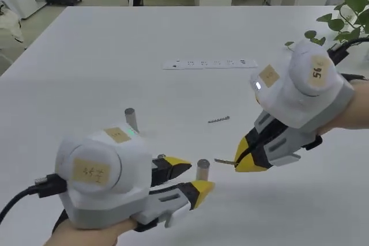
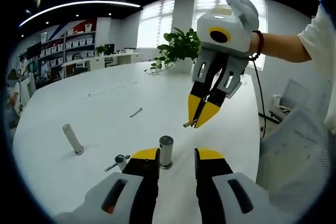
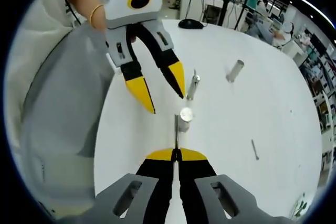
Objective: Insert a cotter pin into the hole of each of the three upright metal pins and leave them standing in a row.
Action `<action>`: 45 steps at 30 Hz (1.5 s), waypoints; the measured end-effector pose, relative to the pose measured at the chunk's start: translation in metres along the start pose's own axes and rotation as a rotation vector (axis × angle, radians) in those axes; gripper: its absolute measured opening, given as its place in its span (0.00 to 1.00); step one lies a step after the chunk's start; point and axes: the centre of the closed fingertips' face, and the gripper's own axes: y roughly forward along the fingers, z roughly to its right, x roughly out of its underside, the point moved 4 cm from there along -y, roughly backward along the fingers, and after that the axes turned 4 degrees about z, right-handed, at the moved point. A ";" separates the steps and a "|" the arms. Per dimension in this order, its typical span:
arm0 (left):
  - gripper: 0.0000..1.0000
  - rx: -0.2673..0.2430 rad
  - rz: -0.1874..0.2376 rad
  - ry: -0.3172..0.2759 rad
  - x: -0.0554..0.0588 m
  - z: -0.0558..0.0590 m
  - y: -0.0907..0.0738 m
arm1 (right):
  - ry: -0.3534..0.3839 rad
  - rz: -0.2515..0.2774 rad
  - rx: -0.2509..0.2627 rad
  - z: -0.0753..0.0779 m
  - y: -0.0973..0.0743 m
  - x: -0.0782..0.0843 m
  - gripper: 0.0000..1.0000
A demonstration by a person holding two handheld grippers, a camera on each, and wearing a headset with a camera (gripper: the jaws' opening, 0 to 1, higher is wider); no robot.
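Three metal pins stand on the white tabletop (image 1: 86, 56) in head view. The near pin (image 1: 202, 169) is up front, the far pin (image 1: 130, 119) is well off to the left & back, and the third pin (image 1: 161, 156) is mostly hidden behind the left gripper (image 1: 199, 176). Left gripper sits low left, jaws spread, w/ near pin between the yellow tips. Right gripper (image 1: 242, 162) reaches in from the right, jaws clenched on the held cotter pin (image 1: 223, 161). That cotter pin lies roughly level & points at near pin, its tip close but apart. A loose cotter pin (image 1: 219, 120) lies flat further back, apart from the pins. Power strip (image 1: 209, 63) is beyond it, plant (image 1: 346, 21) at right edge.

Left gripper view: own jaws released. Near pin (image 2: 166, 150) stands upright in the gap, just beside one jaw; contact can't be told. Right gripper (image 2: 198, 121) hangs above, tips down, held cotter pin (image 2: 189, 124) poking from its tips. Third pin (image 2: 121, 159) is just beside the jaw, w/ a thin rod sticking out sideways; can't tell if it goes through the hole. Far pin (image 2: 72, 138) is well apart.

Right gripper view: own jaws pinched shut on held cotter pin (image 3: 176, 129), aimed at near pin (image 3: 185, 115), tip just short of it. Left gripper (image 3: 167, 103) is opposite, jaws spread. Third pin (image 3: 194, 85) is just beyond, far pin (image 3: 235, 71) further off, loose cotter pin (image 3: 254, 149) to the side.
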 end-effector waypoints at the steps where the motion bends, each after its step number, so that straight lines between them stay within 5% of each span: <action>1: 0.25 -0.012 -0.006 0.004 0.001 -0.001 0.001 | -0.002 -0.011 0.004 0.001 0.001 0.003 0.03; 20: 0.22 -0.094 -0.061 -0.004 0.014 -0.009 0.022 | 0.015 -0.091 0.004 0.013 0.020 0.021 0.03; 45: 0.12 -0.126 -0.079 -0.035 0.022 -0.013 0.036 | -0.020 -0.124 -0.004 0.016 0.028 0.014 0.03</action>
